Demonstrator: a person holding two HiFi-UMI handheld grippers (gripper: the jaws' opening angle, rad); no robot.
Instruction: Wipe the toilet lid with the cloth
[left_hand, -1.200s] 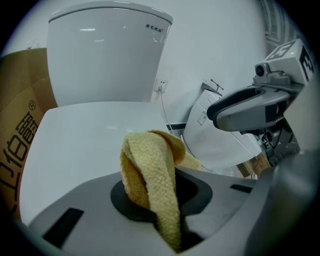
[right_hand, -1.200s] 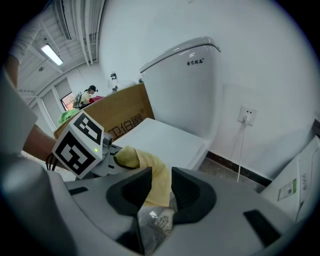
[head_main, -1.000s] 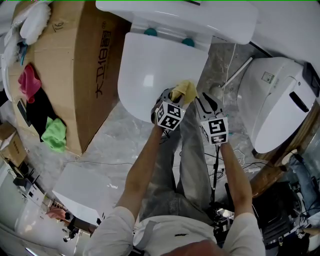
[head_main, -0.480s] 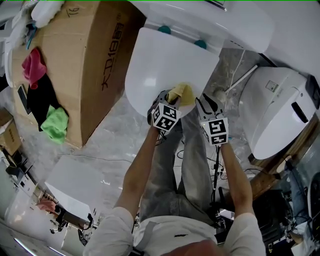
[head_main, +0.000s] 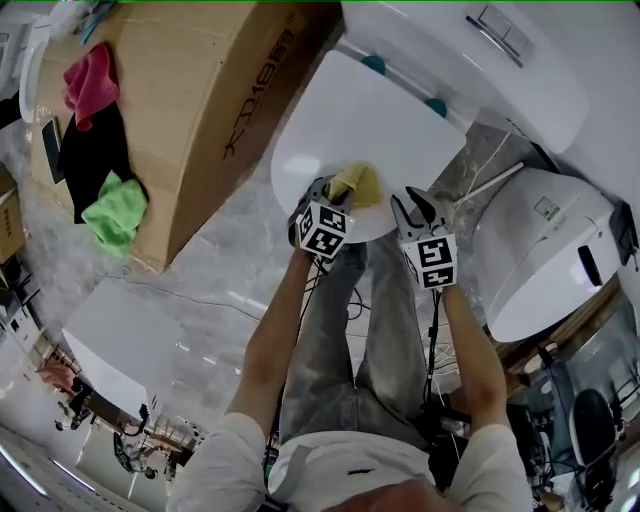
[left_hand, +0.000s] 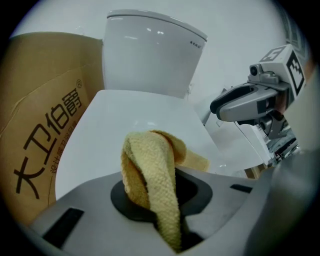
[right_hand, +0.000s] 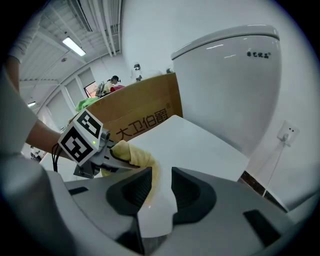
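Note:
The white toilet lid (head_main: 370, 130) is down, below the tank (head_main: 470, 60). A yellow cloth (head_main: 358, 183) lies on the lid's near edge, and my left gripper (head_main: 335, 196) is shut on it. In the left gripper view the cloth (left_hand: 150, 170) bunches up between the jaws and droops over the lid (left_hand: 125, 120). My right gripper (head_main: 418, 208) hovers just right of the cloth at the lid's near right edge. Its jaws stand a little apart with nothing between them, open (right_hand: 159, 187), and the lid (right_hand: 195, 145) shows through the gap. The left gripper (right_hand: 82, 137) and the cloth (right_hand: 132, 152) also show in the right gripper view.
A big cardboard box (head_main: 200, 110) stands close on the lid's left, with green (head_main: 115, 210) and pink (head_main: 88, 85) cloths behind it. A second white toilet (head_main: 545, 250) stands to the right. Cables lie on the marble floor by the person's legs (head_main: 350, 340).
The head camera has swung, so the toilet now sits further right and tilted. Both grippers stay at the lid's near edge, the left one still gripping the cloth.

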